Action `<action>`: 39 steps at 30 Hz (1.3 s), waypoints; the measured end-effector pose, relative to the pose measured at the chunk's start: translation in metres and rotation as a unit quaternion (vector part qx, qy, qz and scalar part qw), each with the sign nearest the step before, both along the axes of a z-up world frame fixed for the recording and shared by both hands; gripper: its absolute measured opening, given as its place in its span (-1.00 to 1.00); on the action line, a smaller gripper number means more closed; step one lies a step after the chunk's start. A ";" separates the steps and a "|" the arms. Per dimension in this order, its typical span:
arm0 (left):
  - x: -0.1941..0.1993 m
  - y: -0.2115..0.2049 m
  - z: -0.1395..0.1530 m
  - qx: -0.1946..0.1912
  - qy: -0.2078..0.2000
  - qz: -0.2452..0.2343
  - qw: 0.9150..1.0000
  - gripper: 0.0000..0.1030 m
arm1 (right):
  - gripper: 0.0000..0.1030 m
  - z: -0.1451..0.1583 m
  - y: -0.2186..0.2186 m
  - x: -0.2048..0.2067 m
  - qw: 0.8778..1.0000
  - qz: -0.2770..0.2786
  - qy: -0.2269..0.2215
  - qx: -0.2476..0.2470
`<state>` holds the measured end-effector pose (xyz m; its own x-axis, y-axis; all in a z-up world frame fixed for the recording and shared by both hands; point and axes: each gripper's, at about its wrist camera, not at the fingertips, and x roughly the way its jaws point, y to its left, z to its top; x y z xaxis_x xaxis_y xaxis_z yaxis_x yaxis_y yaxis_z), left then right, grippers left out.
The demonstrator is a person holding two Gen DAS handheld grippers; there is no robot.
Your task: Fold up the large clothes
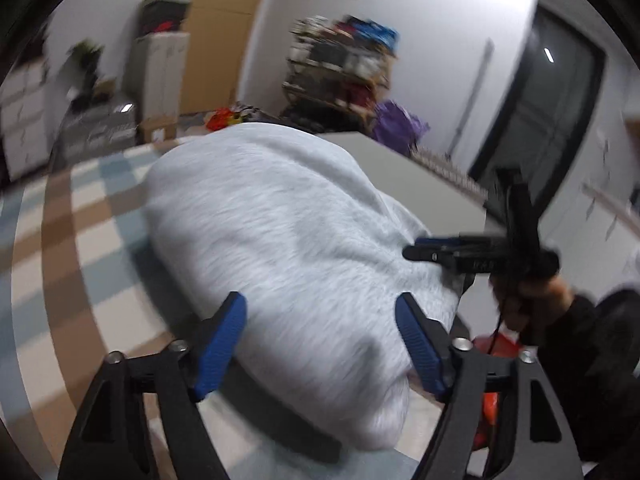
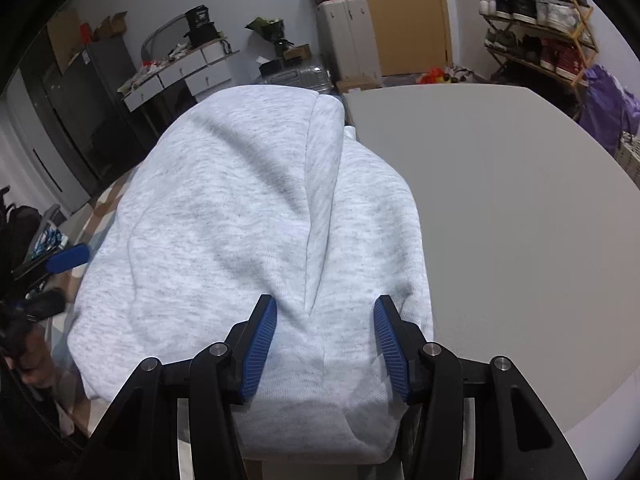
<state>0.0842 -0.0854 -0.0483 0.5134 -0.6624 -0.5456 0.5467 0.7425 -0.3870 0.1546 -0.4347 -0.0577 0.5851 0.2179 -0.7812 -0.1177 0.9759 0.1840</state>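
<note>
Left wrist view blurred: both grippers' fingers (image 1: 222,348) spread, released; grey garment (image 2: 240,220) overhangs table (image 2: 520,220), apparently folded.

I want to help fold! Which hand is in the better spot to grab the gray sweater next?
Probably the right gripper: its open fingers straddle a ridge of the gray sweater on the table. The left gripper is open too, but its view is blurred.

1. The folded garment (image 2: 248,216) lies on the table (image 2: 520,216), along its left edge.
2. Bare tabletop spreads to its right.
3. A shoe rack (image 2: 536,28) stands behind the table, far right.
</note>
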 end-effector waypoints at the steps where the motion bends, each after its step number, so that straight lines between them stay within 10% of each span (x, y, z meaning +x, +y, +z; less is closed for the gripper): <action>1: 0.003 0.009 -0.004 -0.015 0.017 0.019 1.000 0.50 | 0.00 0.000 0.001 0.000 1.000 -0.001 -0.002 -0.001; 15: 0.096 -0.017 -0.086 -0.141 0.241 0.066 0.958 0.53 | 0.18 -0.001 0.017 0.006 1.000 0.007 0.011 0.027; 20: 0.089 -0.018 -0.073 -0.125 0.206 0.067 0.968 0.05 | 0.04 -0.011 0.027 0.016 0.998 0.021 0.038 0.046; 30: 0.065 0.061 -0.062 -0.108 0.195 0.094 0.970 0.08 | 0.02 -0.016 0.114 0.001 0.988 0.113 0.060 0.091; 39: 0.023 0.104 -0.016 0.036 0.110 0.245 0.963 0.22 | 0.06 0.002 0.173 -0.011 0.975 0.178 0.038 0.125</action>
<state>0.1069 0.0189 -0.0646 0.6206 -0.3263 -0.7130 0.0343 0.9197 -0.3911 0.1436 -0.2616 -0.0562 0.3794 0.5866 -0.7156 -0.4180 0.7986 0.4330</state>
